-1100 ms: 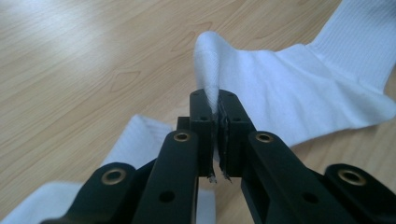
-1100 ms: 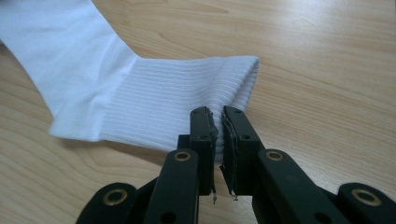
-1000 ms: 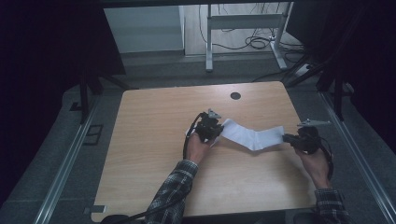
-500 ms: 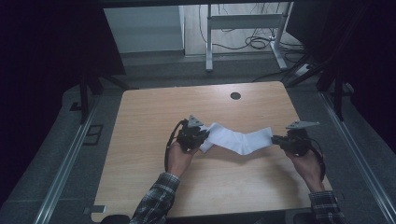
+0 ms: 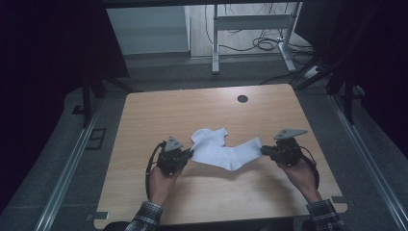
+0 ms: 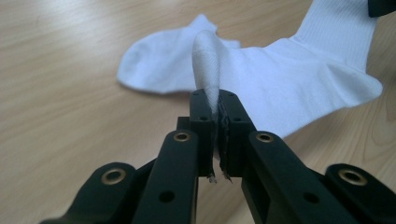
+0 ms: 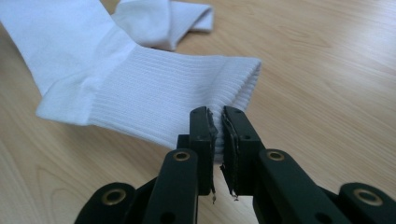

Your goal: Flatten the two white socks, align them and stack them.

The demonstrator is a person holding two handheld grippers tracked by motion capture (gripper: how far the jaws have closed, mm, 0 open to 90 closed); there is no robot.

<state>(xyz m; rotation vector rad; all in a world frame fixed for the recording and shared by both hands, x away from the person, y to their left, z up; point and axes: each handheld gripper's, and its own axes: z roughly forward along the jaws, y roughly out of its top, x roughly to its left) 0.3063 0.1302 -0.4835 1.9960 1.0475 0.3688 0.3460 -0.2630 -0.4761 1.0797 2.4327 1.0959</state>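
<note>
Both grippers, left [image 5: 185,155] and right [image 5: 265,150], stay clamped on the ribbed white sock [image 5: 226,155], now drawn nearer the person and flatter.

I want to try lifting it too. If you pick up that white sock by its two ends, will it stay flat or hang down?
The sock would probably sag in the middle: it looks like soft, thin cloth, and it bunches into a fold where the left hand-held gripper pinches it. It likely weighs very little. The ribbed cuff in the right hand-held gripper probably stretches rather than slips.
</note>
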